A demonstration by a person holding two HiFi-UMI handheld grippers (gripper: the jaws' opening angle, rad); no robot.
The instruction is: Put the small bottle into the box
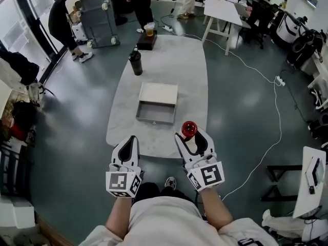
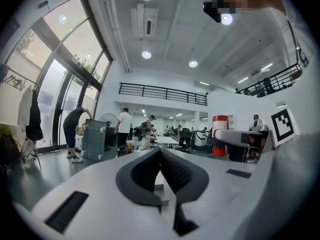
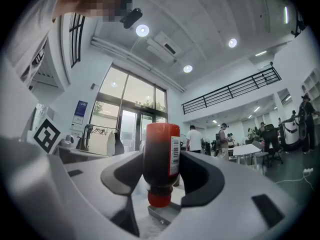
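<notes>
The small red bottle (image 1: 189, 129) is held between the jaws of my right gripper (image 1: 192, 139), above the near right edge of the white table (image 1: 184, 65). In the right gripper view the bottle (image 3: 161, 154) hangs cap-down, and the right gripper (image 3: 162, 171) is shut on its body. The open shallow box (image 1: 157, 103) lies in the middle of the table, ahead and to the left of the bottle; its near corner (image 3: 161, 215) shows below the cap. My left gripper (image 1: 128, 148) hovers at the near table edge, and its jaws (image 2: 160, 170) are shut with nothing between them.
A black flask (image 1: 135, 62) stands beyond the box. A cup (image 1: 149, 29) sits on a dark block at the table's far end. Several people and a grey wheeled case (image 1: 97, 19) are further back. A white cable (image 1: 274, 111) crosses the floor on the right.
</notes>
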